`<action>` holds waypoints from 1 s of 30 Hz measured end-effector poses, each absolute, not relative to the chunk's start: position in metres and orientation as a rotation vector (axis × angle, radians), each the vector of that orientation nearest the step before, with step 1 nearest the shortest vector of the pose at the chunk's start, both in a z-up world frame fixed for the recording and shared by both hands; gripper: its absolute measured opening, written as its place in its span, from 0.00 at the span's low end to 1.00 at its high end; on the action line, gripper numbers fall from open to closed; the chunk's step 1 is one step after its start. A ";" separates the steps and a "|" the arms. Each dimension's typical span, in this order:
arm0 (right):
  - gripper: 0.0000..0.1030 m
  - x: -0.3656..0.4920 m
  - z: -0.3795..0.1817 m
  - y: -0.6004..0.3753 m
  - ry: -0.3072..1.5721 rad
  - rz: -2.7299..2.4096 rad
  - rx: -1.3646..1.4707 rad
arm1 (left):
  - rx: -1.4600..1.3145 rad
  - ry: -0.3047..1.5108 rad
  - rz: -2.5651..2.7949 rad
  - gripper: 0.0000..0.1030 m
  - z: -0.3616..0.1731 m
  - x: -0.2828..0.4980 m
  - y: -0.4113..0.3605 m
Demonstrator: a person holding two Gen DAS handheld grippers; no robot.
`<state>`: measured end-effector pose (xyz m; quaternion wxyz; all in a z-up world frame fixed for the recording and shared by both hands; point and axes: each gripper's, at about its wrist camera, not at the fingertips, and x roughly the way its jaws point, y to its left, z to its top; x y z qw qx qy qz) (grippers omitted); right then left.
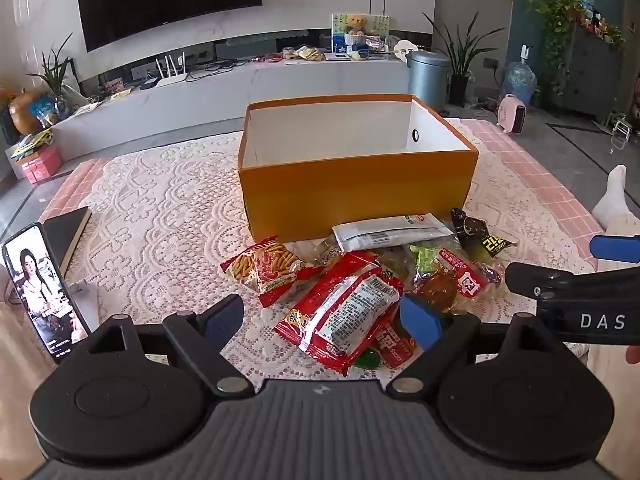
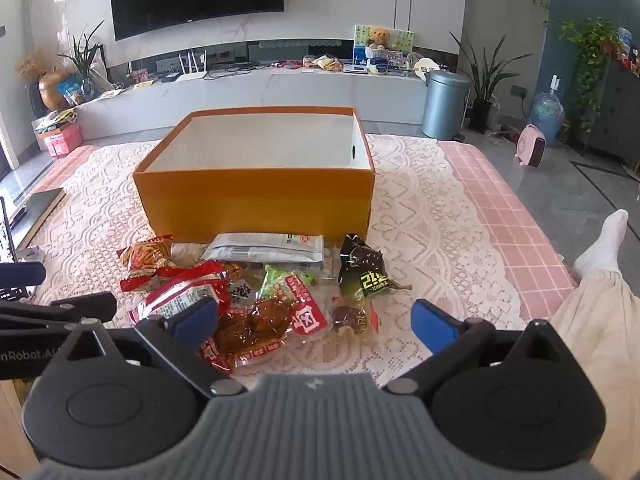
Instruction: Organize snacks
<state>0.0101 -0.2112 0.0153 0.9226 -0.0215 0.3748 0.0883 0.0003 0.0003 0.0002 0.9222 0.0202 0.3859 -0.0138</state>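
Note:
An open orange box [image 1: 356,196] [image 2: 256,204] with a white, empty inside stands on the lace cloth. In front of it lies a pile of snack packets: a red stick-snack bag [image 1: 264,266] [image 2: 146,258], a long red packet [image 1: 344,312] [image 2: 180,296], a white pouch [image 1: 390,230] [image 2: 266,248], a dark packet [image 1: 478,232] [image 2: 362,268], a packet of brown meat [image 2: 260,324]. My left gripper [image 1: 322,320] is open and empty above the near side of the pile. My right gripper [image 2: 316,320] is open and empty over the meat packets; it also shows in the left wrist view [image 1: 576,276].
A phone [image 1: 44,292] on a stand and a dark book [image 1: 68,232] sit at the table's left edge. The person's leg and white sock [image 2: 600,248] are at the right. A TV wall, cabinet, bin [image 2: 444,104] and plants lie beyond the table.

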 end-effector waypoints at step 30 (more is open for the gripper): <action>0.97 0.015 0.014 -0.211 0.802 0.164 -0.054 | 0.046 0.793 -0.024 1.00 -0.005 0.000 -0.002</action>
